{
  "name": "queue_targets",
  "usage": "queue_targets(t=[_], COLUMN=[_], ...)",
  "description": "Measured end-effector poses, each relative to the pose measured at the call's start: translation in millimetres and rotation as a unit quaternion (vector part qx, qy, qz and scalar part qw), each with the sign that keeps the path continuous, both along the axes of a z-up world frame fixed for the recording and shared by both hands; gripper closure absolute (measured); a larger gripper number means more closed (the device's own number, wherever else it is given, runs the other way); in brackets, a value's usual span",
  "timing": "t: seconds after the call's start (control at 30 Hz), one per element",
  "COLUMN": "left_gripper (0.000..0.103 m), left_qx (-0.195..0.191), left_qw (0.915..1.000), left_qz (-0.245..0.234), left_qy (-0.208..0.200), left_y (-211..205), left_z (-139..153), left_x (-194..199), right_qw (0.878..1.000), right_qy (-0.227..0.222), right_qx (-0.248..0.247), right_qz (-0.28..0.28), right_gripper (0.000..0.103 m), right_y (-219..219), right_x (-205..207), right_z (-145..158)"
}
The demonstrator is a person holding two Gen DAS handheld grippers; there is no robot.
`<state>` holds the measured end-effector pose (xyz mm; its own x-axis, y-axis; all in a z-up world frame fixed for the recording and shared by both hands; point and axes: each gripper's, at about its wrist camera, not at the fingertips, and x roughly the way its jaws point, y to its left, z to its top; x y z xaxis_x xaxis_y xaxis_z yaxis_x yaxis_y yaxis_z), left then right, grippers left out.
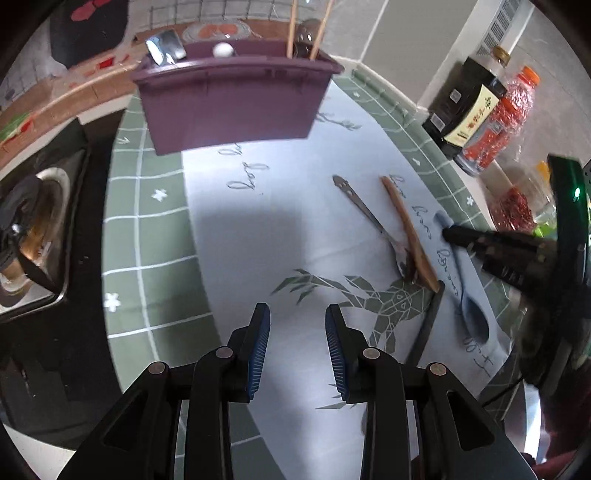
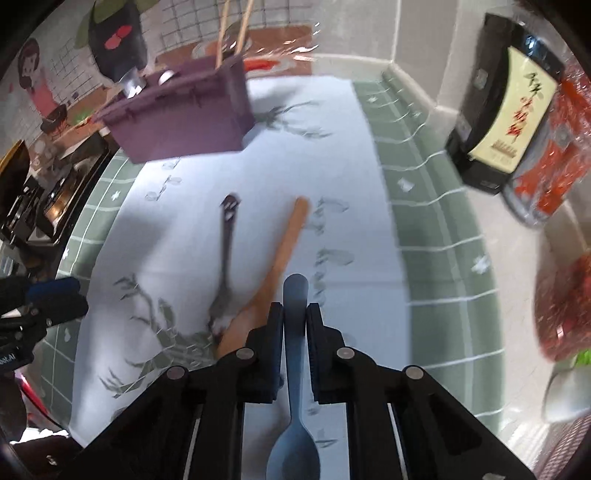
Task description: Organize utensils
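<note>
Left gripper (image 1: 297, 345) hangs half spread over the mat's (image 1: 147, 221) near edge, nothing between its pads. Purple holder (image 1: 229, 99) stands at the mat's far edge: 2 chopsticks (image 1: 291, 29) upright in it, plus what looks like a metal scoop and a white ball-shaped piece, not clear.

Toward the mat's right side lie 1 metal fork (image 2: 225, 258) and 1 wooden spoon (image 2: 280, 254), crossing at their heads and touching there. Just right of them, 1 blue spoon (image 2: 295, 369). Right gripper (image 2: 294, 325) pinches its handle mid-length, the handle tip sticking out past the fingertips, bowl trailing back under the gripper. Can't tell whether the bowl is off the mat yet.

Handling, my read: the blue spoon is light, stiff, smooth plastic, so it may pivot in a narrow pinch; the mid-handle hold looks reasonable. The fork is thin and flat on cloth, hardest to get under. The wooden spoon is light and grippy; take its handle.

2 bottles (image 1: 465, 107) stand off the mat's right edge.
</note>
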<state>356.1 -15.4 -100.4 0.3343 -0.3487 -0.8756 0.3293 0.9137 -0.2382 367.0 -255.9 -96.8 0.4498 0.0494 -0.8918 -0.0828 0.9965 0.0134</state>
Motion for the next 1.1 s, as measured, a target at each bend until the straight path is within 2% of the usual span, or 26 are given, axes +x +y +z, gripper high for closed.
queue_targets(t=[0.07,0.17,0.23,0.3,0.43,0.6,0.7,0.77,0.83,0.9,0.93,1.0,1.1], left_gripper=[0.071,0.071,0.071,0.071,0.071,0.071,0.072,0.088,0.089,0.089,0.089,0.089,0.089], left_qx=[-0.007,-0.011,0.018,0.050,0.100,0.105,0.123,0.122,0.124,0.127,0.120,0.120,0.120], left_qw=[0.9995,0.9937,0.9829,0.9734,0.9628,0.9561,0.9569,0.9574,0.9592,0.9643,0.9700,0.9768,0.9880], left_qz=[-0.025,-0.105,-0.181,-0.222,-0.251,-0.273,-0.263,-0.261,-0.253,-0.231,-0.210,-0.176,-0.096], left_qy=[0.016,0.036,0.029,0.023,0.008,0.022,0.001,-0.013,-0.022,-0.027,-0.022,-0.020,-0.010], left_y=[-11.3,-39.4,-61.4,-75.1,-90.6,-97.0,-100.2,-100.7,-97.8,-86.3,-74.8,-57.1,-24.0], left_z=[-4.0,-9.9,-13.4,-17.9,-22.9,-22.5,-22.8,-22.4,-23.0,-23.1,-22.5,-21.6,-22.5], left_x=[0.6,-10.5,-27.8,-40.5,-52.6,-59.4,-61.7,-62.5,-60.8,-55.2,-49.0,-40.8,-25.4], right_qw=[1.000,0.998,0.998,0.998,0.998,0.998,0.997,0.997,0.997,0.998,0.998,0.999,0.999], right_qy=[-0.004,-0.004,0.000,0.002,0.004,0.003,0.007,0.012,0.009,0.003,0.003,0.003,0.009], right_qx=[-0.011,-0.017,-0.017,-0.016,-0.008,-0.004,0.001,0.007,0.010,0.011,0.015,0.021,0.037], right_qz=[-0.022,-0.053,-0.063,-0.066,-0.064,-0.066,-0.073,-0.079,-0.075,-0.065,-0.057,-0.046,-0.038], right_gripper=[0.092,0.092,0.092,0.092,0.091,0.090,0.090,0.090,0.089,0.084,0.082,0.072,0.071], right_y=[-17.1,-42.4,-52.7,-59.4,-59.6,-60.1,-64.7,-67.5,-64.1,-54.8,-48.2,-36.0,-14.7], right_x=[1.6,0.7,-0.8,-3.6,-14.1,-22.0,-25.2,-25.7,-26.4,-26.4,-25.2,-20.3,-4.3], right_z=[2.9,3.1,1.9,0.8,-3.1,-6.0,-7.9,-8.6,-5.7,-2.5,-2.1,-3.2,-9.0])
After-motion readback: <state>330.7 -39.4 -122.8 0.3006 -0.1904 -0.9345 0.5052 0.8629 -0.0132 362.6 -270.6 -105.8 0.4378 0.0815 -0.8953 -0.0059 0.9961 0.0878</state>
